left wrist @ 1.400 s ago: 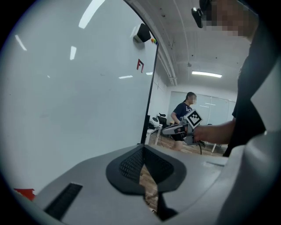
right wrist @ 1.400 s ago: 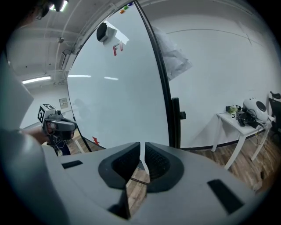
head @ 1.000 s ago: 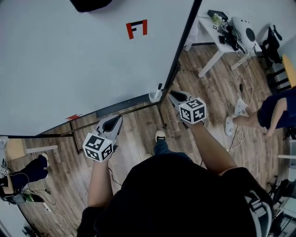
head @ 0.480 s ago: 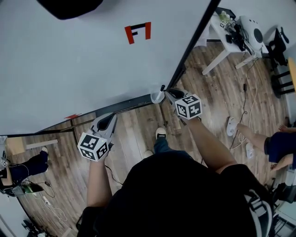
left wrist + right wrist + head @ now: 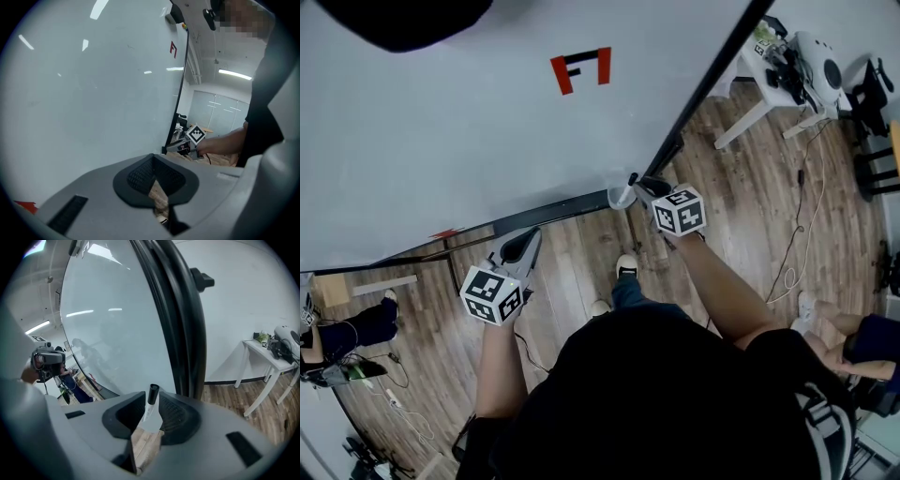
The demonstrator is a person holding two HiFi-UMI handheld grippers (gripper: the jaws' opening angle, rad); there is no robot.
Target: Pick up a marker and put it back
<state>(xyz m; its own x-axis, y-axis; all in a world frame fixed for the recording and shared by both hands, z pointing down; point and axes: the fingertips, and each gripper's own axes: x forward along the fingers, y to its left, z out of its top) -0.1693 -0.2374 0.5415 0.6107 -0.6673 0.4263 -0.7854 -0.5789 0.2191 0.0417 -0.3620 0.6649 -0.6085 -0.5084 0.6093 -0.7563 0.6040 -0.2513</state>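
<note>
A white marker (image 5: pixel 148 411) with a black cap stands upright in a small white cup (image 5: pixel 150 427) at the whiteboard's lower right corner. In the head view the marker (image 5: pixel 626 182) pokes out of that cup (image 5: pixel 618 198). My right gripper (image 5: pixel 645 187) is right beside the cup. Its jaws are open a little, and in the right gripper view the marker stands in the gap between the pads (image 5: pixel 180 414), with no clear contact. My left gripper (image 5: pixel 528 242) hangs below the board's bottom edge, shut and empty, its tips meeting (image 5: pixel 152 157).
The big whiteboard (image 5: pixel 459 122) fills the upper left, with a red and black F mark (image 5: pixel 579 69) and a black frame post (image 5: pixel 180 319) at its right edge. A white table (image 5: pixel 769 70) with gear stands far right. A wood floor and cables lie below.
My right gripper has moved up and left to the cup with the marker. The left gripper has shifted only slightly. A seated person at the right has dropped lower in the view.
</note>
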